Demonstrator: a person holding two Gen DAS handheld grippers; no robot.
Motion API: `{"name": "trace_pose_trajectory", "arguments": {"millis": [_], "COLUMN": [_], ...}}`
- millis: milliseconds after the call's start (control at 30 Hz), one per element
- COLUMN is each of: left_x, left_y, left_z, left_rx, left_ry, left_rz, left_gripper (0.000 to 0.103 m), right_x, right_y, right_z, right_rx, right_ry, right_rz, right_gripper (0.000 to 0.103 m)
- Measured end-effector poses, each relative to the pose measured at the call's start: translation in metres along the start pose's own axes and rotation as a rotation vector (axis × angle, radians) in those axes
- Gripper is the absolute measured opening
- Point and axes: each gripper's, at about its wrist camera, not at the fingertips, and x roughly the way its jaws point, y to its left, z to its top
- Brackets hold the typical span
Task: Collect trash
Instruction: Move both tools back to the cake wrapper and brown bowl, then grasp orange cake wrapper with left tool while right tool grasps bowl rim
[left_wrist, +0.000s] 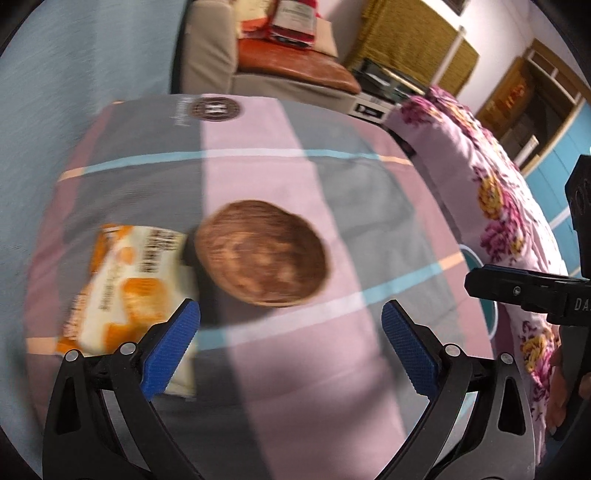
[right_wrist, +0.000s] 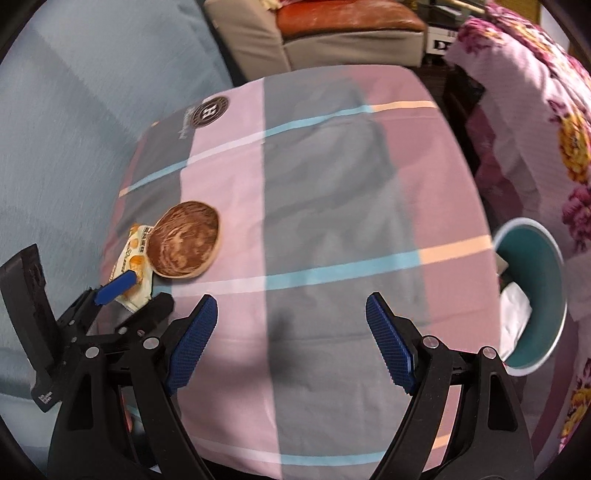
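Blue-padded fingers of the left tool fill the bottom of its own view, spread wide and holding nothing; the right tool is spread the same way and empty. Both hang over a counter draped in a cloth of pink and grey blocks with thin blue, white and orange stripes and a round dark emblem near its far edge. Pale blue floor lies to the left, a beige seat with an orange cushion stands beyond, and a pink flowered quilt bulges on the right. Just beside the counter's right edge stands a teal bin with something white inside, too unclear to name. On the counter's left part sits a brown wooden plate, and touching its left rim lies the wrapper, white and orange. Its print is smeared by blur, and the left tool's finger covers its near corner.
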Motion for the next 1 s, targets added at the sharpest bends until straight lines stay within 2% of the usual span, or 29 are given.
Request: {"name": "trace_pose_trajectory", "arguments": {"millis": [267, 533, 733, 767, 833, 1000], "left_x": [-0.015, -0.011, -0.003, -0.001, 0.003, 0.013], "left_y": [0.061, 0.092, 0.109, 0.112, 0.115, 0.119], "left_z": [0.001, -0.003, -0.003, -0.003, -0.005, -0.011], "left_rx": [-0.090, -0.068, -0.087, -0.088, -0.090, -0.085], "left_ry": [-0.014, 0.016, 0.030, 0.033, 0.044, 0.073], "left_rz": [0.046, 0.130, 0.164, 0.167, 0.173, 0.181], "left_gripper": [0.099, 0.099, 0.099, 0.099, 0.099, 0.099], "right_x": [0.029, 0.067, 0.088, 0.090, 0.098, 0.113], "right_y": [0.036, 0.056, 0.068, 0.069, 0.072, 0.077], "right_z": [0.015, 0.026, 0.031, 0.031, 0.033, 0.031], "right_rx": [-0.053, -0.072, -0.088, -0.092, -0.101, -0.100], "right_ry": [0.049, 0.123, 0.117, 0.116, 0.125, 0.134], "right_rz": [0.025, 0.064, 0.085, 0.086, 0.090, 0.105], "right_gripper": [0.079, 0.079, 0.078, 0.076, 0.066, 0.059]}}
